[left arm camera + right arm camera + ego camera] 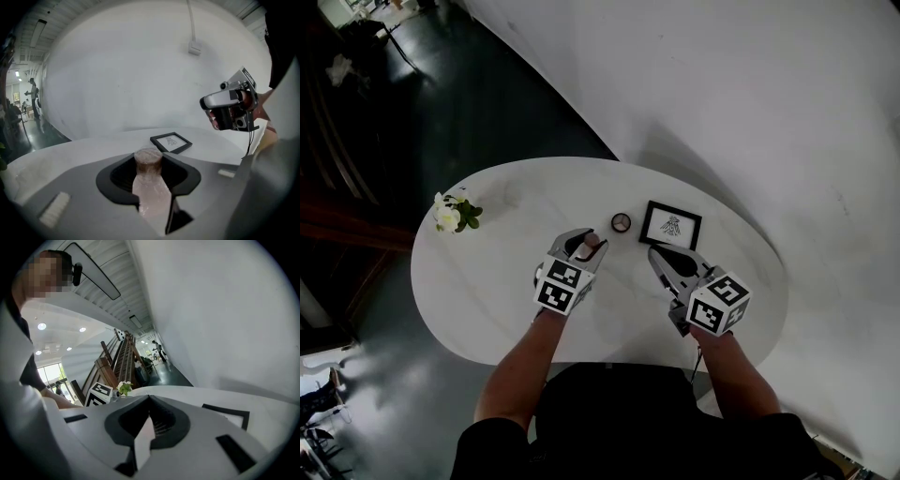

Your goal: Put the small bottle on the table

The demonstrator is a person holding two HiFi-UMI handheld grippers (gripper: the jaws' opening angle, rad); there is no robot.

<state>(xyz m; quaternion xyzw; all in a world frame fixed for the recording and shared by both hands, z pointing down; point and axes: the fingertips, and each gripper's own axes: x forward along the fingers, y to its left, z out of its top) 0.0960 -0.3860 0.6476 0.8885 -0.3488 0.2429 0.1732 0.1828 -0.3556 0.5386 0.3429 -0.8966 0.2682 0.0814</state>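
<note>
My left gripper (584,243) is shut on the small bottle (591,242), a pale clear bottle with a brown cap. In the left gripper view the bottle (150,185) stands upright between the black jaws, its cap just above them. The gripper hangs over the middle of the white oval table (487,281); I cannot tell whether the bottle's base touches it. My right gripper (658,251) hovers to the right, in front of the picture frame (670,225). In the right gripper view its jaws (149,398) meet at the tips with nothing between them.
A black picture frame (171,142) lies flat at the table's far side. A small round object (621,222) sits left of it. White flowers (453,214) stand at the table's left end. A white curved wall rises behind; dark floor lies to the left.
</note>
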